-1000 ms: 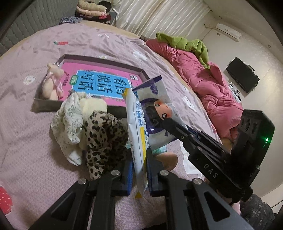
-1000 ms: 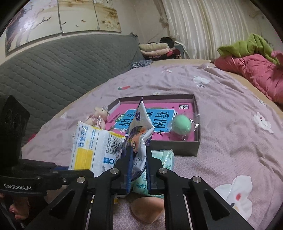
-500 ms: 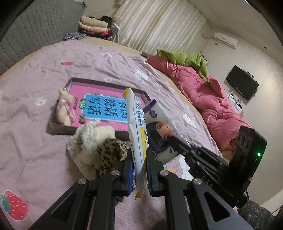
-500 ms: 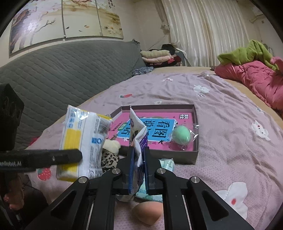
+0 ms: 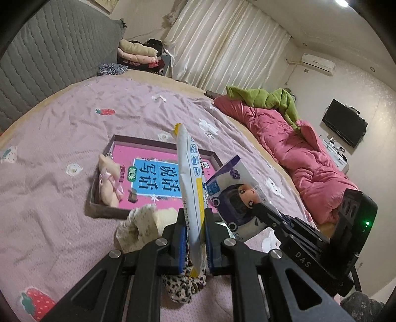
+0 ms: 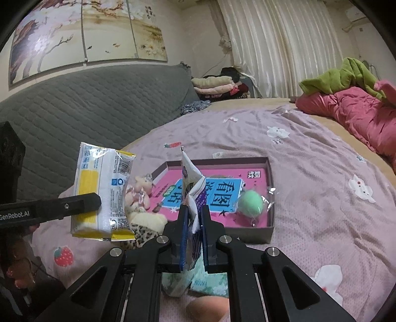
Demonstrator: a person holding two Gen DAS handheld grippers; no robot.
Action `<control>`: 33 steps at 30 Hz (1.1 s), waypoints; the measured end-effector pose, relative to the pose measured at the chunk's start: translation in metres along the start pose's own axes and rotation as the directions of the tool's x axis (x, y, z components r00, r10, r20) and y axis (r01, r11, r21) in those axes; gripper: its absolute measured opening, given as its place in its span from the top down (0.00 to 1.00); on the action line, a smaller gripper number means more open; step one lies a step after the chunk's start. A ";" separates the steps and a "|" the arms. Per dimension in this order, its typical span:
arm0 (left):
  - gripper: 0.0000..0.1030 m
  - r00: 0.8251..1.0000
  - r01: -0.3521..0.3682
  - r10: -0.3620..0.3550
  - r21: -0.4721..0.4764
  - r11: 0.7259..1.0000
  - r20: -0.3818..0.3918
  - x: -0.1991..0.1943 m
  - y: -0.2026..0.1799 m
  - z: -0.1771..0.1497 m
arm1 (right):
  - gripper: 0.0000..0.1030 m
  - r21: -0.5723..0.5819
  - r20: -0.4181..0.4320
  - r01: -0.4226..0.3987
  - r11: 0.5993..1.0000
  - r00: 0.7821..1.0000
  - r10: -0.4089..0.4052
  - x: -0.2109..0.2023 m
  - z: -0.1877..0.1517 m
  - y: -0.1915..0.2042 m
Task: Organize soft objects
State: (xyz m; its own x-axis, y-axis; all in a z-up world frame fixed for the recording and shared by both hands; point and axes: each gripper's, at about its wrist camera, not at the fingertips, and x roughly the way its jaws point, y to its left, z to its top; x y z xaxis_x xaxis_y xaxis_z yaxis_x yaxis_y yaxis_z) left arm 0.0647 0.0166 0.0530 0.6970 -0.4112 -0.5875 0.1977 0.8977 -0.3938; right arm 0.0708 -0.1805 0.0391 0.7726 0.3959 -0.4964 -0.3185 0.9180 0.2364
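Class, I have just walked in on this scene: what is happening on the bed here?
A person is tidying soft items with two tools. The left hand-held gripper is shut on a white and yellow packet; the right hand-held gripper is shut on a purple cartoon pouch. Both are held above the bedspread, near the shallow box holding a small plush and green ball.

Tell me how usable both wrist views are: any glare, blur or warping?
Left wrist view: sharp, dim warm light, ceiling lamp flares at top, fisheye curves the bed. Right wrist view: sharp too, glare on the wall painting, corners vignetted black.
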 end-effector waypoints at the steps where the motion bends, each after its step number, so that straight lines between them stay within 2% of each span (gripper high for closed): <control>1: 0.87 1.000 -0.006 0.006 -0.002 1.000 0.003 0.002 0.001 0.002 | 0.91 0.004 0.004 0.000 1.000 1.000 0.000 0.001 0.002 0.000; 12: 0.87 0.998 -0.028 0.029 -0.026 0.999 0.047 0.012 0.020 0.030 | 0.91 0.048 0.042 -0.001 0.999 0.999 -0.001 0.024 0.022 -0.001; 21: 0.87 0.997 -0.054 0.056 -0.035 0.998 0.052 0.026 0.031 0.043 | 0.91 0.088 0.057 -0.003 0.996 0.998 -0.002 0.048 0.035 -0.004; 28: 0.87 0.997 -0.067 0.068 -0.036 0.997 0.038 0.045 0.036 0.050 | 0.91 0.089 0.041 0.001 0.996 0.999 -0.005 0.060 0.027 -0.015; 33: 0.87 0.998 -0.058 0.058 -0.039 0.998 -0.003 0.063 0.040 0.050 | 0.91 0.125 0.033 -0.004 0.992 0.999 0.000 0.066 0.023 -0.028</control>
State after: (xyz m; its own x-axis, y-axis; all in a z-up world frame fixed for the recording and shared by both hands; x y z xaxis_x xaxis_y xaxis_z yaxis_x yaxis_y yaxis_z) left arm 0.1515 0.0345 0.0357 0.7051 -0.3587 -0.6117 0.1299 0.9134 -0.3859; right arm 0.1438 -0.1807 0.0186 0.7905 0.3947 -0.4683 -0.2504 0.9061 0.3411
